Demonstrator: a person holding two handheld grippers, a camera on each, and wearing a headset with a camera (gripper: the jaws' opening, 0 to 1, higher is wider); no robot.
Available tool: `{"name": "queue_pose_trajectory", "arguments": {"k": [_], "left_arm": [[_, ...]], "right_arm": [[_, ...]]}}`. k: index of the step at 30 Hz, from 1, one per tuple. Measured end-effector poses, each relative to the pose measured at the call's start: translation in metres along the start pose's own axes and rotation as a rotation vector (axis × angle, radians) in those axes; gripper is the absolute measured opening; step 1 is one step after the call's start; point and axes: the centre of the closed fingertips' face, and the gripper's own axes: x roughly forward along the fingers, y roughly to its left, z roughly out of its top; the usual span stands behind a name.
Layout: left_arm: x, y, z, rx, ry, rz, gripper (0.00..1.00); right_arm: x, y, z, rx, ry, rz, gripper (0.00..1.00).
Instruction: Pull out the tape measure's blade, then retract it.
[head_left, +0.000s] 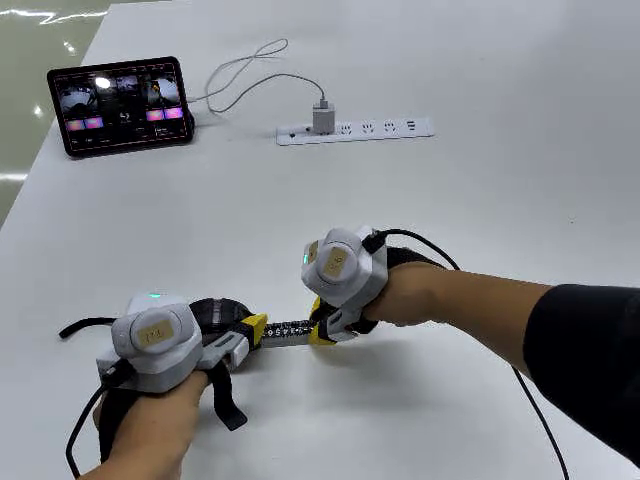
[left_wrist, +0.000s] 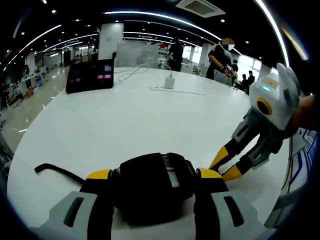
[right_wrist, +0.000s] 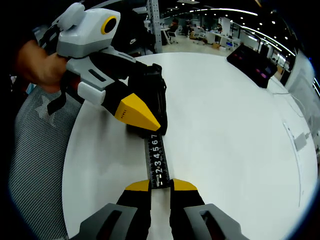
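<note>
A black tape measure (head_left: 222, 318) lies on the white table (head_left: 330, 200), held between the yellow-tipped jaws of my left gripper (head_left: 250, 328). In the left gripper view the black case (left_wrist: 152, 185) sits squeezed between both jaws. A short length of the blade (right_wrist: 156, 157), showing numbers up to about 7, runs from the case (right_wrist: 150, 102) to my right gripper (right_wrist: 161, 186), which is shut on the blade's end. In the head view the blade (head_left: 288, 328) spans the small gap between the two grippers, with my right gripper (head_left: 322, 332) at its right end.
A tablet (head_left: 120, 104) with a lit screen stands at the back left. A white power strip (head_left: 355, 129) with a charger and cable lies behind the work. The tape measure's black strap (head_left: 85, 325) trails left. People stand far off in the left gripper view.
</note>
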Motion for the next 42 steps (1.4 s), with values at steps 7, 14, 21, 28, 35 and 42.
{"name": "queue_pose_trajectory", "arguments": {"k": [7,14,21,28,35,42], "left_arm": [[0.000,0.000,0.000,0.001,0.001,0.000,0.60],[0.000,0.000,0.000,0.000,0.000,0.000,0.60],[0.001,0.001,0.000,-0.002,0.000,-0.001,0.60],[0.001,0.001,0.000,-0.003,-0.001,-0.002,0.60],[0.000,0.000,0.000,-0.002,-0.001,-0.003,0.60],[0.000,0.001,0.000,-0.002,-0.002,-0.004,0.60]], "right_arm": [[0.001,0.000,0.003,-0.003,-0.006,0.000,0.09],[0.003,0.000,0.005,-0.004,-0.020,0.006,0.09],[0.005,0.001,0.010,-0.001,-0.027,0.007,0.09],[0.008,0.002,0.015,0.003,-0.052,0.004,0.10],[0.011,0.003,0.019,0.013,-0.059,0.001,0.10],[0.013,0.004,0.023,0.025,-0.075,-0.003,0.10]]}}
